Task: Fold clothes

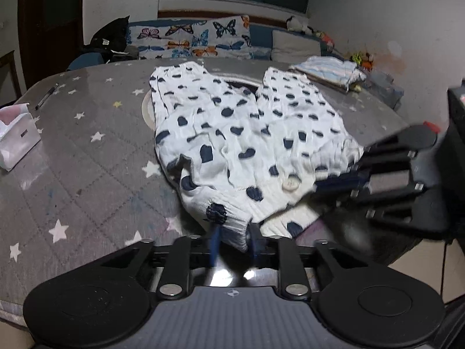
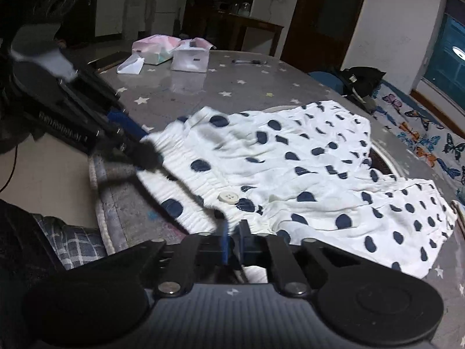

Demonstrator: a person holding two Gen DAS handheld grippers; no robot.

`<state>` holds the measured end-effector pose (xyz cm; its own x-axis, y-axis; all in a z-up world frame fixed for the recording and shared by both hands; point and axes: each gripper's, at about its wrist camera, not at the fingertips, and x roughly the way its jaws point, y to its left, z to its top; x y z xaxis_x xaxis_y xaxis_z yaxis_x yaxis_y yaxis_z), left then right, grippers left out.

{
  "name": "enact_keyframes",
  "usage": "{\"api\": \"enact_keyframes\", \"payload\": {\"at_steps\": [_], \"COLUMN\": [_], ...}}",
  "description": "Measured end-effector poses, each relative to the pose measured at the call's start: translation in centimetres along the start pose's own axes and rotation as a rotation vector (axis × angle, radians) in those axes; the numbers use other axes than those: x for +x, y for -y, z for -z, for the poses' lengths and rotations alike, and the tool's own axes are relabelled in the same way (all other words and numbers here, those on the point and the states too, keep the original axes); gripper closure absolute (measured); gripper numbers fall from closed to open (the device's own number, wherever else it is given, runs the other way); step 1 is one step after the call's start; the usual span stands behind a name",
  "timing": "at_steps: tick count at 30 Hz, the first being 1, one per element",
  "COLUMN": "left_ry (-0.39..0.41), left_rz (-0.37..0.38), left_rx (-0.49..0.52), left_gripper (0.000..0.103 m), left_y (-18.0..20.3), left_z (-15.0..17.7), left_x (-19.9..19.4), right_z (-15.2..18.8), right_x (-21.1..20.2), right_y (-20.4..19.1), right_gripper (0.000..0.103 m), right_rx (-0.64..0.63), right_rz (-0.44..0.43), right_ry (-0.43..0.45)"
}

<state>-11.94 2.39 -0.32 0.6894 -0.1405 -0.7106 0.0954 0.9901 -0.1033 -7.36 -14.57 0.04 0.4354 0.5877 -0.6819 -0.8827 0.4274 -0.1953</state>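
Where the round table [image 1: 87,157] shows bare, its cover is a grey quilted cloth stitched in diamonds and strewn with pale stars, and it looks glossy, as if under a clear film. At the left edge in the left wrist view stands a white, soft-sided tissue box [image 1: 16,133], and beyond it a dark pen [image 1: 46,96] lies flat. In the middle lies the task's thing: a pair of white shorts [image 1: 247,133] printed with irregular navy spots, thin crinkled fabric, spread flat with both legs pointing to the far side and the gathered, ribbed waistband at the near edge. A round cream button [image 1: 291,184] with four holes sits on the waistband. The left gripper [image 1: 234,240] is at the waistband's near left end with its blue-padded fingers a little apart; cloth lies between them, but whether the pads press on it cannot be told. Further right, the right gripper [image 2: 232,234], black and angular with linked bars, has its jaws drawn together on the waistband hem, just beside the button. Past the shorts, on the far right of the table, rests a folded stack of pale striped cloth [image 1: 330,71]. Behind the table runs a bench with a butterfly-print cushion [image 1: 191,39] and a plain grey pillow [image 1: 295,46].
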Motion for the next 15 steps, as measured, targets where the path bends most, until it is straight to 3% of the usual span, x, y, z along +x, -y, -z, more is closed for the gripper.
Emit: {"api": "enact_keyframes", "payload": {"at_steps": [13, 15], "left_ry": [0.002, 0.007], "left_rz": [-0.020, -0.017], "left_rx": [0.106, 0.111], "left_gripper": [0.057, 0.069], "left_y": [1.3, 1.3], "left_z": [0.8, 0.9], "left_x": [0.6, 0.6], "right_z": [-0.2, 0.0], "right_x": [-3.7, -3.9], "right_y": [0.7, 0.6], "right_gripper": [0.102, 0.102], "right_rx": [0.009, 0.002], "right_rz": [0.123, 0.133], "right_ry": [0.070, 0.060]}}
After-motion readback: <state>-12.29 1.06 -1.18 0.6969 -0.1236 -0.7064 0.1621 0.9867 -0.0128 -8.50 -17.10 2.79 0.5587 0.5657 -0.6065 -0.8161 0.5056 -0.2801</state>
